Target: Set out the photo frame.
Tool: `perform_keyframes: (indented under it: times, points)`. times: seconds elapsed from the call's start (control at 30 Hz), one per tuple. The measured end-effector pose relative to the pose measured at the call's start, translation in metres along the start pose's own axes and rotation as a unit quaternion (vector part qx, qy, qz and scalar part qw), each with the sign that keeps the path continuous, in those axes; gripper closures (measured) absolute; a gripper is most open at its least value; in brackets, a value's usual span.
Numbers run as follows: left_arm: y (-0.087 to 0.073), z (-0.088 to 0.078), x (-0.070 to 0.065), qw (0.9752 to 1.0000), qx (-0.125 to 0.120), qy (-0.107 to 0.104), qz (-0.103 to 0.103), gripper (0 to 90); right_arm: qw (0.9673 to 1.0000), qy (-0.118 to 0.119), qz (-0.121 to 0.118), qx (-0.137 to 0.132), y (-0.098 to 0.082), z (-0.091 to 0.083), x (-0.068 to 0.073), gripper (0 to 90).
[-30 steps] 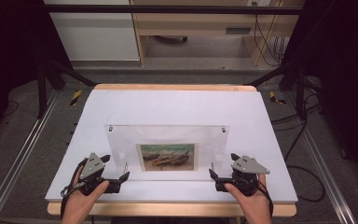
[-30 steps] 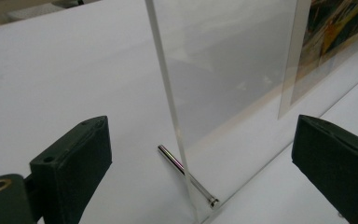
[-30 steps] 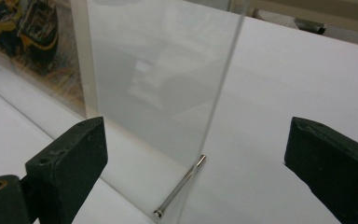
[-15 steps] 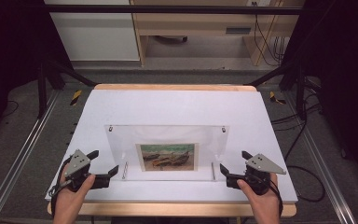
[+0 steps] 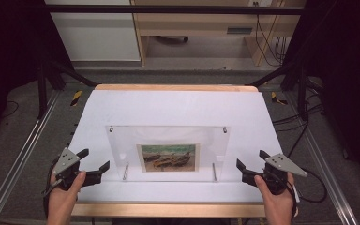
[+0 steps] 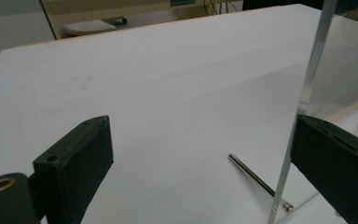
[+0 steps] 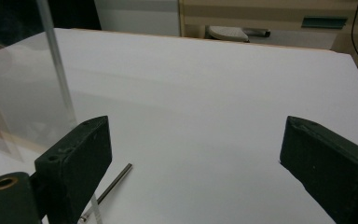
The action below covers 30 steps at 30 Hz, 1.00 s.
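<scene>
A clear acrylic photo frame (image 5: 168,138) stands upright on the white table (image 5: 178,105), holding a picture of boats (image 5: 170,158). Two metal pins (image 5: 126,170) stick out at its foot. My left gripper (image 5: 94,158) is open just left of the frame's lower left corner, apart from it. In the left gripper view the frame's edge (image 6: 303,93) and one pin (image 6: 256,179) lie by the right jaw of that gripper (image 6: 200,168). My right gripper (image 5: 251,159) is open to the right of the frame. In the right gripper view the frame's edge (image 7: 58,74) and a pin (image 7: 112,186) sit by the left jaw of that gripper (image 7: 196,163).
The table has a wooden front edge (image 5: 168,209) close to both hands. Metal rails (image 5: 18,159) run along both sides on the floor. Cables (image 5: 309,187) trail at the right. A cabinet and a wooden desk (image 5: 192,28) stand behind the table.
Both grippers have drawn outward from the frame's lower corners, left one leftward and right one rightward, and their jaws stand wider. The frame has stayed where it was.
</scene>
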<state>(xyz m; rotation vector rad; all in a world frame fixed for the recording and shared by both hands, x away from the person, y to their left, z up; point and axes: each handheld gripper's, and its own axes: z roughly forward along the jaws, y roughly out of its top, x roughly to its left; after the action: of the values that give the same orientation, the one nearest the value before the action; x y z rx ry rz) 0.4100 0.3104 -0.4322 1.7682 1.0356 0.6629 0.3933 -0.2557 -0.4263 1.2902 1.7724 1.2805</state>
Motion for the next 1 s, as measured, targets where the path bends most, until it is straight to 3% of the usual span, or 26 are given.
perform_keyframes:
  times: [0.4, 1.0]
  points:
    - [-0.005, -0.001, 0.016, 0.9996, 0.004, 0.023, -0.012, 5.4, 0.9994, -0.031, 0.015, 0.005, -0.004, -0.002, -0.018, 9.1]
    - [-0.011, -0.007, 0.039, 0.9976, 0.005, 0.060, -0.034, 6.5, 0.9978, -0.053, 0.036, 0.019, -0.011, -0.003, -0.039, 8.5]
